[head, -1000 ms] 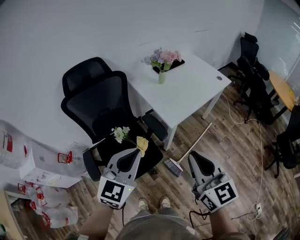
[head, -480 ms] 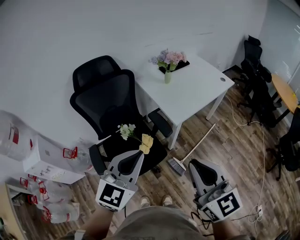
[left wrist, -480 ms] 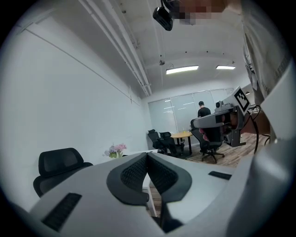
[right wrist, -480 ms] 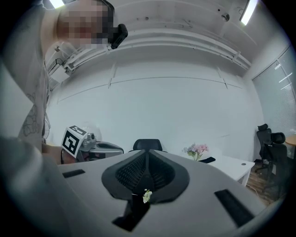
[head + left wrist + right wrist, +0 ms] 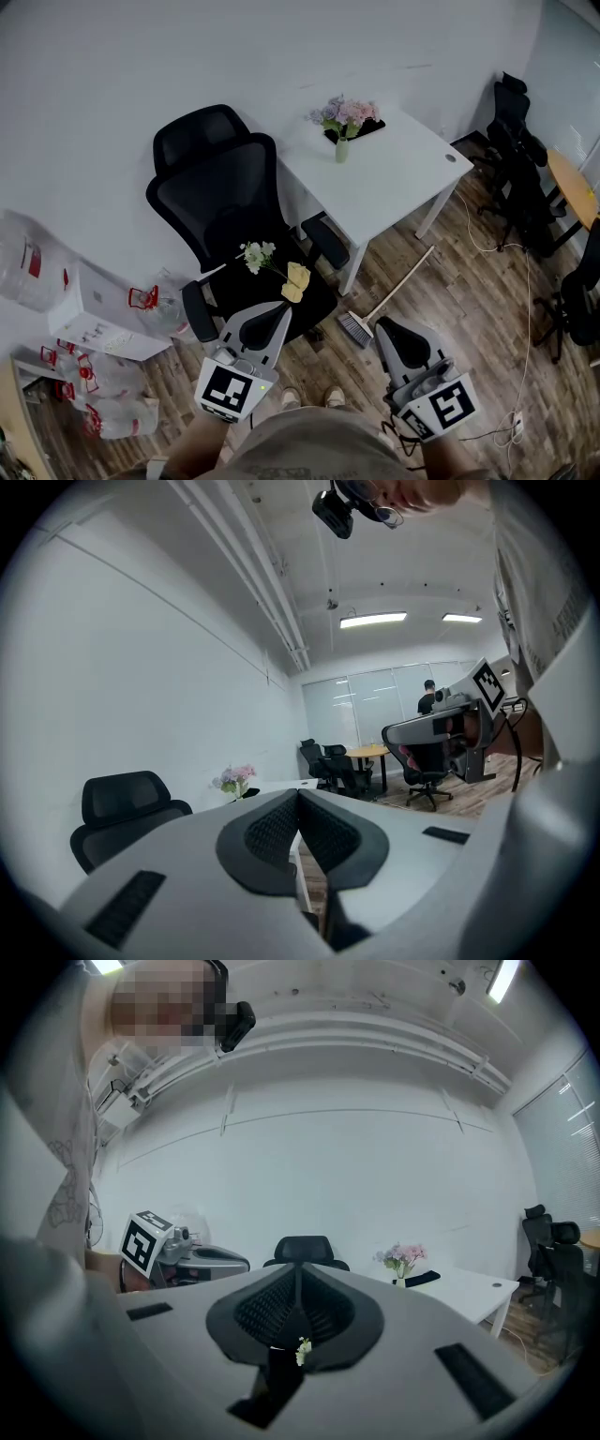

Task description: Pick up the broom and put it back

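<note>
The broom [image 5: 389, 298] lies on the wooden floor beside the white desk. Its brush head [image 5: 354, 329] is near me and its pale handle runs up to the right. My right gripper [image 5: 385, 326] hovers just right of the brush head, above the floor and apart from it. It is shut with nothing in it, and its pads [image 5: 281, 1309] meet. My left gripper [image 5: 284, 308] is held over the edge of the chair seat, also shut and empty, its pads [image 5: 277, 829] pressed together. Neither gripper view shows the broom.
A black office chair [image 5: 220, 202] stands before me with white flowers [image 5: 256, 254] and a yellow bloom [image 5: 297, 279] on its seat. The white desk [image 5: 394, 183] carries a vase of flowers [image 5: 343, 119]. Water bottles and a box [image 5: 94, 319] crowd the left. More chairs [image 5: 525, 169] and a cable [image 5: 520, 309] are on the right.
The chair, desk and broom have shifted right in the head view. Both grippers stay shut and empty, held in front of me much as before.
</note>
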Demonstrator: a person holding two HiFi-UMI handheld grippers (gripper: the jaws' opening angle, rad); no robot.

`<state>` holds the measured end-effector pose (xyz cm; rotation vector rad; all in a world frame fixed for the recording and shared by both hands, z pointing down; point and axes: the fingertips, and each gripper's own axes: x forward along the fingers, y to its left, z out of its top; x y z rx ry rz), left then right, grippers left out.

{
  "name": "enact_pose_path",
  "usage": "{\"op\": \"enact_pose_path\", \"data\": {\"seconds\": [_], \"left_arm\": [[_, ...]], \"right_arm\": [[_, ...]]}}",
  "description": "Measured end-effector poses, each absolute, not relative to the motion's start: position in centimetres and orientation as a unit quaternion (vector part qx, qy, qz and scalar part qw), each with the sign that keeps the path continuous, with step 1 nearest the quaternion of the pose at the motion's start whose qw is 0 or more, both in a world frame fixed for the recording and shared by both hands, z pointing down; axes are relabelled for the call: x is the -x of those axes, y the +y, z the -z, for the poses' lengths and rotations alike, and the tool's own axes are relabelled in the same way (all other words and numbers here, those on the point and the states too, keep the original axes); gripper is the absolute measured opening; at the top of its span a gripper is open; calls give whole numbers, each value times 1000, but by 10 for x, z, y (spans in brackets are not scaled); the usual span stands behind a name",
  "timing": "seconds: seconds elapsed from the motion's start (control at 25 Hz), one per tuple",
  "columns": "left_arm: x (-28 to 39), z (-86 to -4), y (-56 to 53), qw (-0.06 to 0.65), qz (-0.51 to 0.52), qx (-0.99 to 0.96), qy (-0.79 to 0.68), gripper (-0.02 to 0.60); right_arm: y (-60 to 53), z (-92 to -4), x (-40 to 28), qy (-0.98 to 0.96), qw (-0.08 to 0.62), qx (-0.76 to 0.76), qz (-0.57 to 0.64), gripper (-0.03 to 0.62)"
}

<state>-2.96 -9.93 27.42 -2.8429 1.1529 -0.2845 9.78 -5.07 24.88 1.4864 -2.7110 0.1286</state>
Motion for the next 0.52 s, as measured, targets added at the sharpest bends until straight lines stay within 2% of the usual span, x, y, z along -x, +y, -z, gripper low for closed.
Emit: {"op": "enact_pose_path", "data": {"seconds": [0.52], "left_arm": [[36, -276, -95, 27, 95, 922, 374, 15]], "right_arm": [[-50, -250, -94, -874, 26, -483, -41, 43]]}}
